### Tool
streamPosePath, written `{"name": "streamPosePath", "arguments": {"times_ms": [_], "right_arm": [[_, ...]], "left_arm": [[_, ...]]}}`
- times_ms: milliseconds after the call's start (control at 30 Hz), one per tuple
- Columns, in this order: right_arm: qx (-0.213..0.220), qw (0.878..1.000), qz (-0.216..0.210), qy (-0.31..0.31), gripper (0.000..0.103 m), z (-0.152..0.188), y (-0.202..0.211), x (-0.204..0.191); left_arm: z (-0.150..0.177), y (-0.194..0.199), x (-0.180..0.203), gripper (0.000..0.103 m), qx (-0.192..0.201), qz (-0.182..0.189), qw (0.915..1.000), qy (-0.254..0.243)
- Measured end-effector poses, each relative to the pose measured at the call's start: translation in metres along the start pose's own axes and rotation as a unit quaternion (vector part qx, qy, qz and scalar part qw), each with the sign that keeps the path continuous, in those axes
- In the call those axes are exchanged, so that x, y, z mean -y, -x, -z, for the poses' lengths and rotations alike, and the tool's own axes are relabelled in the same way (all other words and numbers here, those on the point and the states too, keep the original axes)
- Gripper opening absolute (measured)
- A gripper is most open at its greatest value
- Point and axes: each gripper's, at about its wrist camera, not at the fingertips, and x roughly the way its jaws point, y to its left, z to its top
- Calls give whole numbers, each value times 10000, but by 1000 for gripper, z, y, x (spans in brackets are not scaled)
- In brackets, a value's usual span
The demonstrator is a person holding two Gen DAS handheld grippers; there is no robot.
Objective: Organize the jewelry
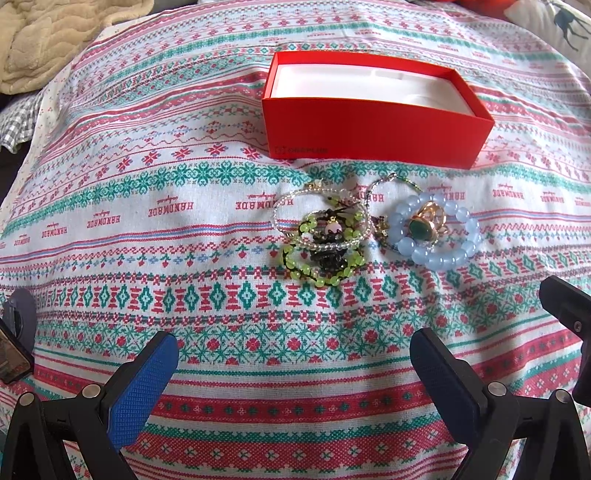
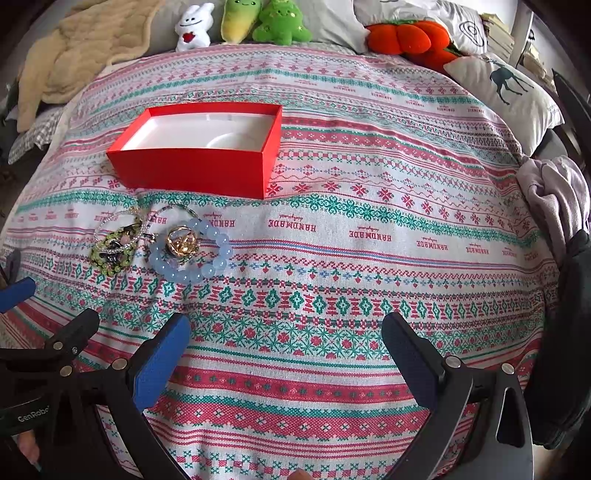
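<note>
An open red box (image 1: 373, 129) with a white liner sits on the patterned cloth; it also shows in the right wrist view (image 2: 195, 171). In front of it lies a jewelry pile: a pale blue bead bracelet (image 1: 448, 254) (image 2: 218, 258) around a gold ring with a green stone (image 1: 421, 229) (image 2: 181, 242), and green bead bracelets (image 1: 321, 258) (image 2: 110, 254) with a clear bead strand. My left gripper (image 1: 293, 363) is open and empty, short of the pile. My right gripper (image 2: 286, 345) is open and empty, to the right of the pile.
The patterned cloth (image 2: 369, 236) covers a bed. A beige blanket (image 2: 81, 48) lies at the far left. Plush toys (image 2: 258, 22) and an orange plush (image 2: 410, 37) line the far edge. A deer pillow (image 2: 506, 92) and a lilac cloth (image 2: 554, 195) lie at the right.
</note>
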Motion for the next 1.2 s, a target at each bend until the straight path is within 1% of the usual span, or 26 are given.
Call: {"name": "streamPosePath", "arguments": {"times_ms": [600,833,933,1000,1033,1067,1133,1200], "right_arm": [[-10,10000,4,3,103,0,-1,0],[7,10000,91,33,103,-1,-1,0],[32,10000,75,39,103,-5,1,2],[89,9999,66,41,103,-9,5,5],[108,9999,43,50,103,-11,7,6],[98,9999,-6,68,103,-14,8,7],[-33,9997,-211,71,103,-20,7,9],[-223,9982,-549,32,103,-27,4,10]], "left_arm": [[1,-1,-3,103,-36,-5,10000,1],[1,-4,-9,103,16,141,9999,49],[-4,1,-11,103,188,202,9995,-134],[-9,4,-12,103,265,80,9990,-346],[-13,4,-14,103,236,31,9988,-423],[-17,4,-17,103,160,71,9987,-474],[-24,2,-24,103,-65,299,9985,-458],[-32,0,-32,103,-262,471,9979,-366]]}}
